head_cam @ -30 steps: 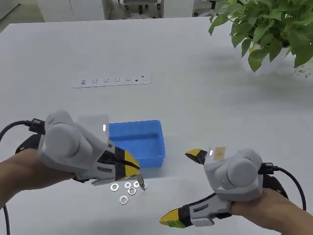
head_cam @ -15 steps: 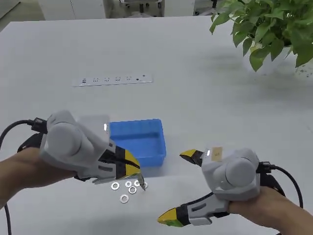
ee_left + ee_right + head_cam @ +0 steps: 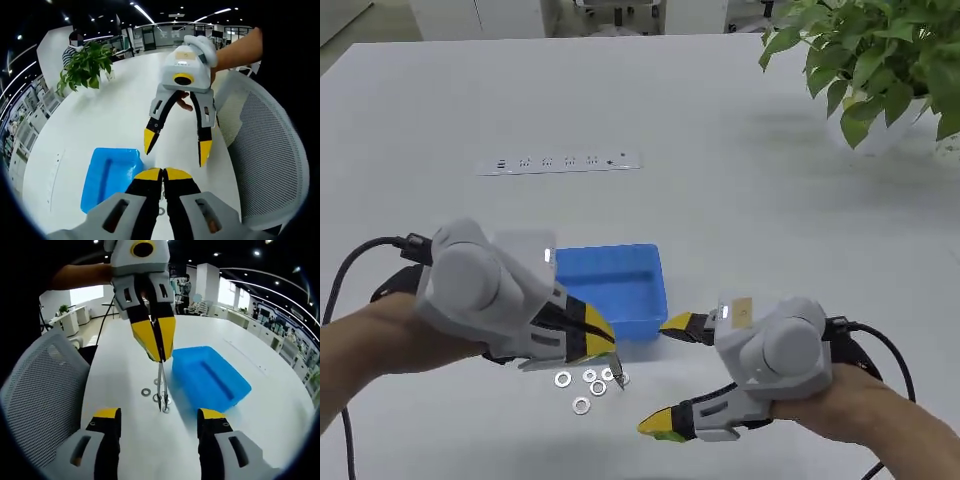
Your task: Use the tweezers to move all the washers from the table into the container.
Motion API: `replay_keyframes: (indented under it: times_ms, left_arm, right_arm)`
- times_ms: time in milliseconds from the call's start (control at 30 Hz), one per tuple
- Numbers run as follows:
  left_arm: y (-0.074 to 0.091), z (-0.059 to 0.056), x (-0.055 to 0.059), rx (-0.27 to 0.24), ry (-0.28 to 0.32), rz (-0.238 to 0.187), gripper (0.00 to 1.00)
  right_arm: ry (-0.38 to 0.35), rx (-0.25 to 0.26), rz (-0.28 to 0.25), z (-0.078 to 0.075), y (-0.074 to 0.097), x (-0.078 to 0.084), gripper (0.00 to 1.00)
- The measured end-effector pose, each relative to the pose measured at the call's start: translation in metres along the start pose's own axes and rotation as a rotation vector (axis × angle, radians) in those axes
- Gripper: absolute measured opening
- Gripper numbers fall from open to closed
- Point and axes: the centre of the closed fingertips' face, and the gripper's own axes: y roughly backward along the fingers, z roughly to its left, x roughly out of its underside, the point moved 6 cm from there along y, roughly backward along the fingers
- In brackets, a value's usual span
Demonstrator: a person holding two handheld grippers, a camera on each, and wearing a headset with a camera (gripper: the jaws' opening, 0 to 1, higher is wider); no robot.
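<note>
Silver washers: clustered on white table, just beside blue container. Tweezers: clamped in left gripper, tips set among washers, nearly together; a pinch cannot be confirmed. Right gripper: spread. Step judged: picking; lift and carry to container required next.

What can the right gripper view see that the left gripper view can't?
Right gripper view: thin metal tweezers pinched in the shut left gripper, tips down among small silver ring washers. Left gripper view: a leafy green potted plant and the open right gripper. Both: the blue plastic container, the white table and a grey mesh chair.
</note>
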Motion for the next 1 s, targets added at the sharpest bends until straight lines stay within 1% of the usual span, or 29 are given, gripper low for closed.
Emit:
replay_keyframes:
  times_ms: [333, 433, 600, 867, 933, 1000]
  left_arm:
    - [-0.002, 0.0, -0.001, 0.011, 0.0, 0.0, 0.05]
    - [-0.003, 0.0, -0.002, 0.014, -0.003, 0.0, 0.05]
    - [-0.005, 0.0, -0.003, 0.019, -0.01, 0.001, 0.05]
    - [-0.005, -0.001, -0.002, 0.026, -0.02, 0.009, 0.05]
    - [-0.006, -0.001, -0.002, 0.028, -0.019, 0.009, 0.05]
    - [-0.006, -0.001, -0.003, 0.028, -0.02, 0.01, 0.05]
  right_arm:
    - [0.078, -0.05, 0.03, -0.002, -0.017, -0.003, 0.41]
    - [0.091, -0.055, 0.037, -0.003, -0.022, -0.003, 0.37]
    - [0.112, -0.078, 0.051, -0.003, -0.028, -0.003, 0.32]
    - [0.132, -0.093, 0.063, -0.006, -0.036, -0.005, 0.25]
    - [0.142, -0.09, 0.072, -0.007, -0.038, -0.005, 0.22]
    - [0.137, -0.088, 0.083, -0.008, -0.039, -0.005, 0.21]
